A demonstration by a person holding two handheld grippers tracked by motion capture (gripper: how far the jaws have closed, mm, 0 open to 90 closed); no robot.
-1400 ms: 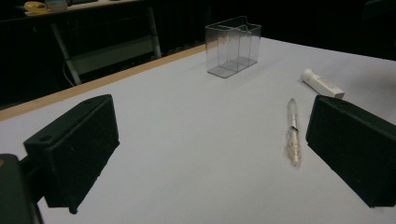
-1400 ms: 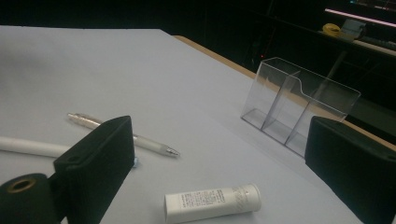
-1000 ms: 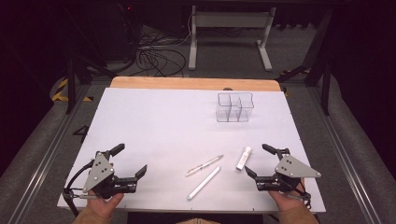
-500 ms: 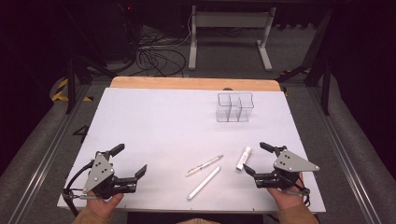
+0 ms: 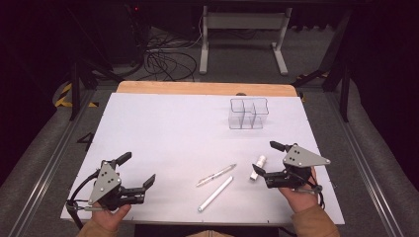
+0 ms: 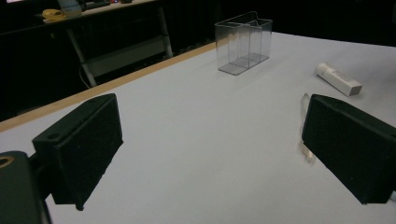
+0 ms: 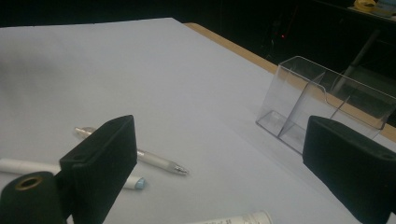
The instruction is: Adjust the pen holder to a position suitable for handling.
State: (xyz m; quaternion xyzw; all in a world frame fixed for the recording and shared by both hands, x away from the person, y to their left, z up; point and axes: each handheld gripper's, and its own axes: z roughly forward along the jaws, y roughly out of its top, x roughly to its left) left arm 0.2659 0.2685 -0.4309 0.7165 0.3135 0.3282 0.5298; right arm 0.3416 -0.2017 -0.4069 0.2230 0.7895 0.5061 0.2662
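Both grippers sit low at the near edge of the white table (image 5: 163, 123), one in each hand. The left gripper (image 5: 138, 173) rests at the near left, held from below, its jaws spread wide and aimed right and a little away, with bare table between them. Over on the near right, the right gripper (image 5: 264, 159) has its jaws wide apart too, angled left, and the small white tube (image 5: 258, 166) lies just beside its nearer jaw, right at the mouth. Left of that, the clear pen (image 5: 216, 175) and the white marker (image 5: 215, 193) lie side by side, slanted, between the two hands. The clear divided holder (image 5: 248, 112) stands upright, far right, well apart from both grippers.
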